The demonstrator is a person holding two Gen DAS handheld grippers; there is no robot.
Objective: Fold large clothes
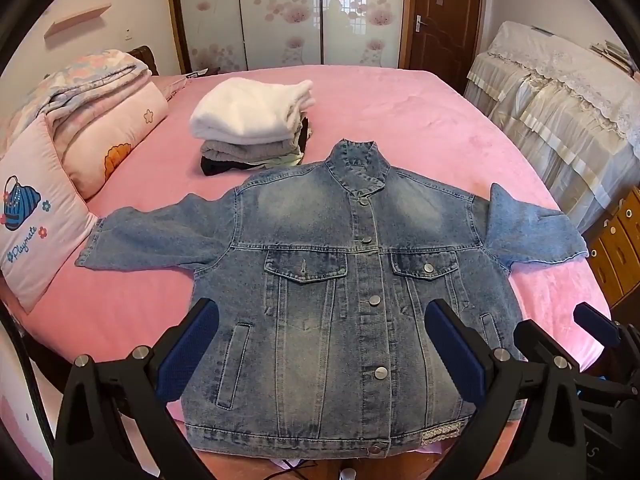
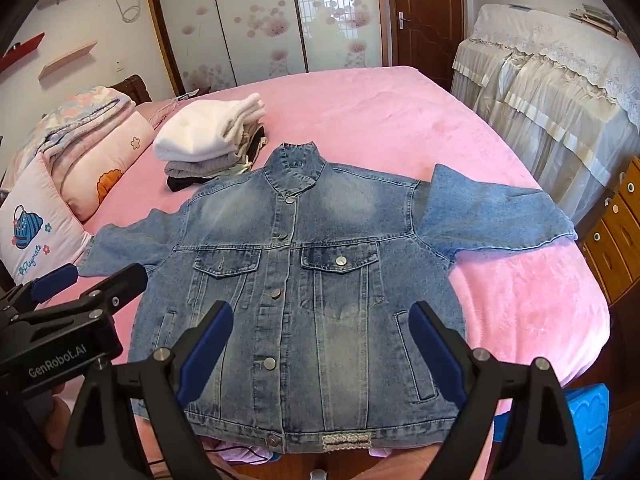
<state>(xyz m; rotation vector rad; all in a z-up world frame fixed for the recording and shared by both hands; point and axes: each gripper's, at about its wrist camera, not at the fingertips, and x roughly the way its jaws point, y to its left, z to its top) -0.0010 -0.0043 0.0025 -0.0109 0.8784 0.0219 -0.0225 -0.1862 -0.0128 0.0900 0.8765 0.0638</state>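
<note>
Left wrist view shows a denim jacket lying flat, front side up and buttoned, at the near edge of the pink bed, sleeves spread to both sides. The left gripper and the right gripper both hang above its hem with jaws wide apart, holding nothing. Denim looks thick, rather heavy and stiff, not slippery. I would take hold at a sleeve cuff or shoulder seam.

The pink bed carried a spread denim jacket, a stack of folded clothes, folded quilts and a pillow.
</note>
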